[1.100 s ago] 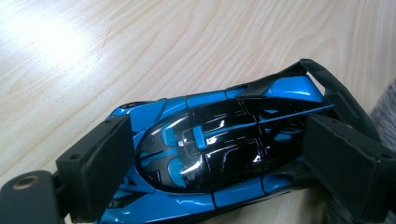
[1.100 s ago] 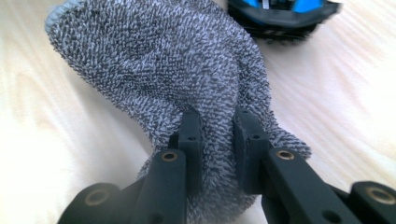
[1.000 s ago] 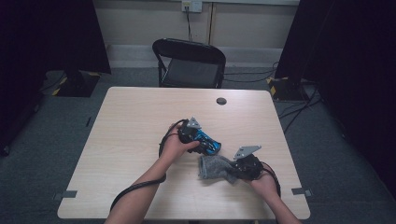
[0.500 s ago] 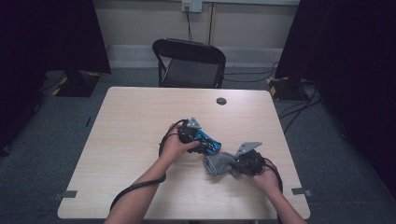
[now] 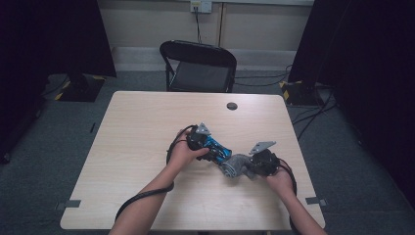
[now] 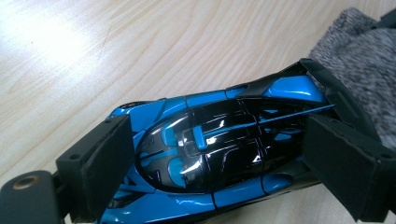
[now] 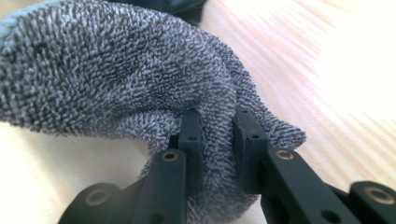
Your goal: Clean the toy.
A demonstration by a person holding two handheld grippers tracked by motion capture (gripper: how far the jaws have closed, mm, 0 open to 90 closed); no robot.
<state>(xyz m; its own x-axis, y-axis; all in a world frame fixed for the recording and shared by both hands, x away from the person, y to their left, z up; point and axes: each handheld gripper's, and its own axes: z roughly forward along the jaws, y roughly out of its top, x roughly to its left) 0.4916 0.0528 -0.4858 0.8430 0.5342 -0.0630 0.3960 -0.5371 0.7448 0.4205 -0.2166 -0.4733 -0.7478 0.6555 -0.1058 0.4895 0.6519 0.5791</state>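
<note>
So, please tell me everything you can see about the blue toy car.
The toy car is glossy blue with black panels and looks like hard plastic. It lies on the wooden table, clamped across its body by the left gripper. A grey terry cloth, held by the right gripper, lies against its winged end.

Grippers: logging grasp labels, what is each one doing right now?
Left gripper: closed across the blue toy car.
Right gripper: shut on a fold of the grey cloth.

My right gripper (image 7: 217,154): jaws pinched on a fold of grey terry cloth (image 7: 116,79). Beneath lies my pale wooden table (image 7: 336,84).
</note>
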